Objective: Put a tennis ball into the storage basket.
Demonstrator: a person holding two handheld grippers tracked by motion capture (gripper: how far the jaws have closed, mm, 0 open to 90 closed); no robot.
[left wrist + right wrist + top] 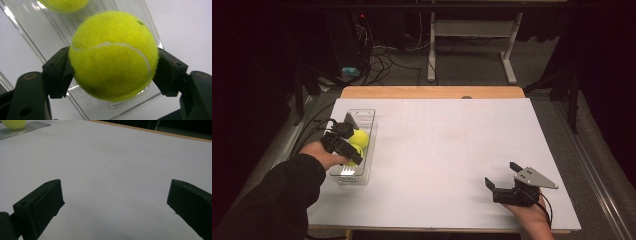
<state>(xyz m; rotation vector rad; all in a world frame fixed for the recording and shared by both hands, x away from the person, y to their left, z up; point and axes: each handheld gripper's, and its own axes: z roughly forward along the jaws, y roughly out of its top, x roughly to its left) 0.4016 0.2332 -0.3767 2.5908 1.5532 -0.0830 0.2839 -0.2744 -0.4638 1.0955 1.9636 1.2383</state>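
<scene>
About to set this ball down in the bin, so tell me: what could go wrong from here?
1. The left gripper pinches the ball only at its sides. It may roll once let go, as the clear bin is narrow.
2. Another ball already lies in the bin; the held one could bump it or land on top of it.
3. The bin looks light. A jaw catching its wall could shift or tip it.

The high view looks forward and down over the whole white table (452, 165) from the person's side. The left gripper view sits very near the tennis ball (113, 55) above the clear tray (362, 117) (at nine o'clock in the high view). The right gripper view skims low across the table, with the tray at eleven o'clock.
</scene>
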